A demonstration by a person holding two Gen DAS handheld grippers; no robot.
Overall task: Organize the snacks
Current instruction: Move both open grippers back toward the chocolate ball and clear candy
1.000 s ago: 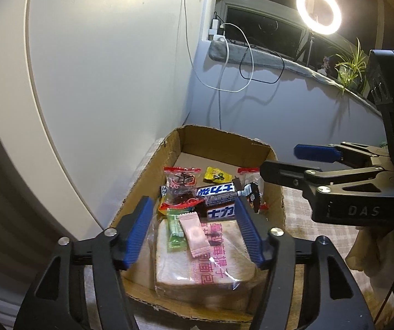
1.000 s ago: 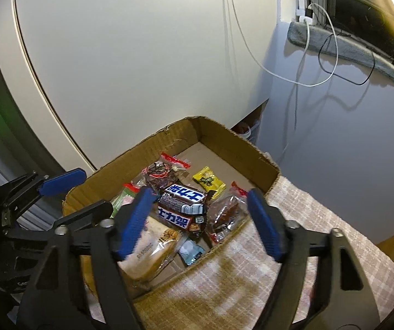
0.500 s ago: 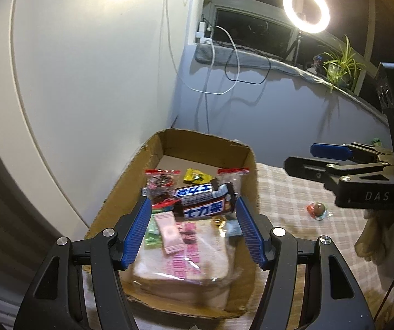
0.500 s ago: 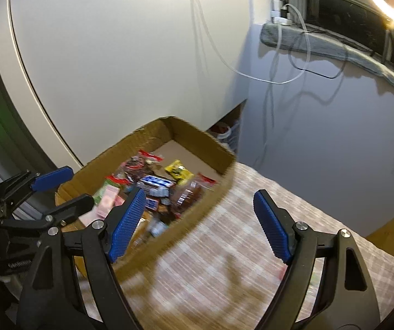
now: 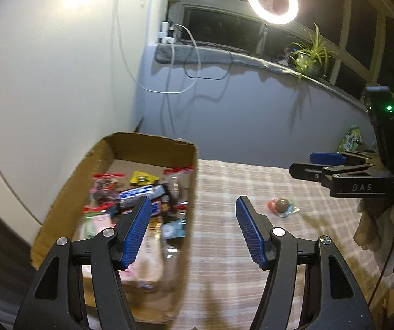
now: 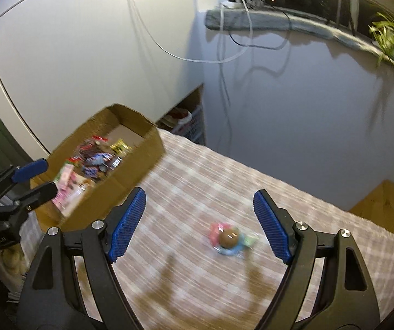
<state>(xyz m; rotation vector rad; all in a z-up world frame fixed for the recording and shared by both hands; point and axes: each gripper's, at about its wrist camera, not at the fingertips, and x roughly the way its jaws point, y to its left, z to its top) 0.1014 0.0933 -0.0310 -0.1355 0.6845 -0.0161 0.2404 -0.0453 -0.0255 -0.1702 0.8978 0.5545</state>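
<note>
The left gripper hangs level over the near corner of the cardboard box, its blue pads spread wide and holding nothing. The box sits at the left edge of the checked tablecloth, filled with wrapped snacks. The right gripper tilts down over the cloth, equally wide and empty, with a lone wrapped sweet lying between its fingers.

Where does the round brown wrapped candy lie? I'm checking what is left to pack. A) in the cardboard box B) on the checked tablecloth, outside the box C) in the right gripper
B: the wrapped candy lies on the checked tablecloth, apart from the cardboard box, ahead of the open right gripper.
</note>
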